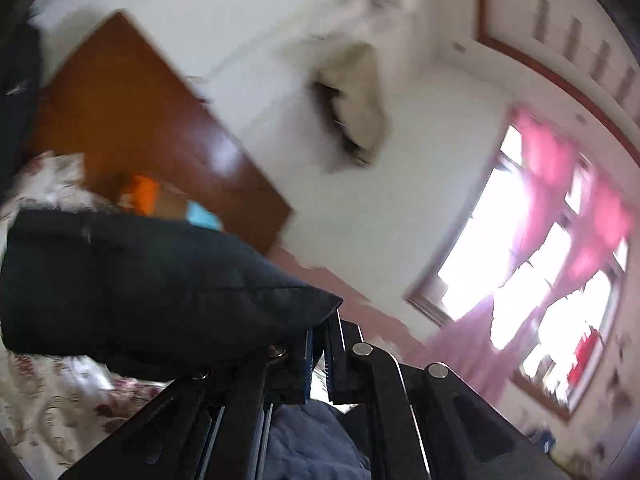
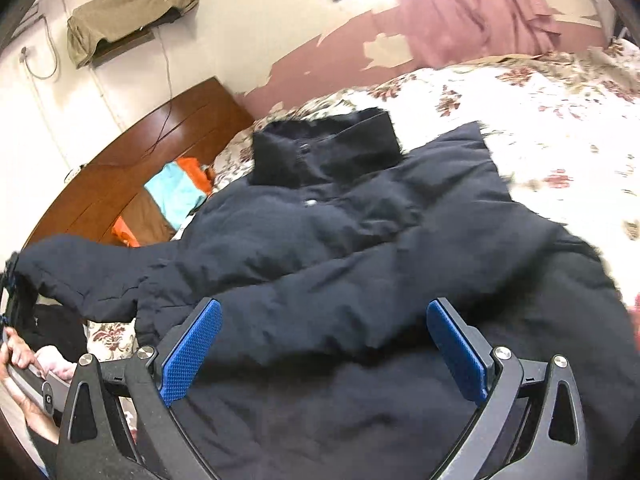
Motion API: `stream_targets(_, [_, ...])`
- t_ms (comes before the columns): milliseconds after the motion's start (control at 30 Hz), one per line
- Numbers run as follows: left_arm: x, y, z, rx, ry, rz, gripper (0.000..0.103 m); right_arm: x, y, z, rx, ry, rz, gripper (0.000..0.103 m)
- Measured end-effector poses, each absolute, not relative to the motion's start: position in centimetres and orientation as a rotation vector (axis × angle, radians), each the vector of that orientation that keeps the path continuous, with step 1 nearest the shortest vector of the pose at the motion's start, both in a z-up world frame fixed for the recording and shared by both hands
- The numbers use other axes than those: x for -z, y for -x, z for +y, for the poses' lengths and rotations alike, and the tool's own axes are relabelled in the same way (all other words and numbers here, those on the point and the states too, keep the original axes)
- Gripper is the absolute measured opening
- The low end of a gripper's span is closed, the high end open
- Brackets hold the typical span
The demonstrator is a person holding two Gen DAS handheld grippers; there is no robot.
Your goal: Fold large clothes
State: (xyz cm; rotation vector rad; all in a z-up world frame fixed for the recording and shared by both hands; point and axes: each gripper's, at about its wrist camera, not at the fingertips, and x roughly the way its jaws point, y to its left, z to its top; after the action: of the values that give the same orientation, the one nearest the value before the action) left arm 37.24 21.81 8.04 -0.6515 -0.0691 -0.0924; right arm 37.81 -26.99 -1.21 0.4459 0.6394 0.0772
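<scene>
A large black padded jacket [image 2: 360, 232] lies spread on the floral bedspread [image 2: 540, 120], collar toward the far side. One sleeve [image 2: 80, 272] stretches to the left and is lifted. My left gripper [image 1: 320, 332] is shut on the end of that sleeve [image 1: 160, 288] and points up toward the wall and window. My right gripper [image 2: 324, 344] is open with its blue pads [image 2: 192, 352] apart, hovering over the jacket's lower body and holding nothing.
A wooden headboard [image 2: 140, 168] stands at the left with orange and light blue cloth [image 2: 180, 188] by it. A covered shelf unit [image 2: 128, 12] hangs on the wall. Pink curtains [image 2: 472, 4] hang at the window beyond the bed.
</scene>
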Motion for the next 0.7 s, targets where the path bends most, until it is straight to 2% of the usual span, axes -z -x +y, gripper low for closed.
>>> stream_targets(400, [-9.0,-40.4,6.0,0.393,0.27,0.152,0.005,4.3,-35.2,-35.4,0.035,-0.597,0.597,0.101])
stream_targets(600, [-5.1,-42.4,-3.5,0.534,-0.059,0.363,0.005,5.9,-35.9,-35.4,0.01,-0.627,0.575,0.101])
stream_targets(700, [-3.1,-43.2,-6.1,0.567,-0.13,0.463,0.005,6.4,-36.0,-35.6,-0.004,-0.619,0.563,0.101])
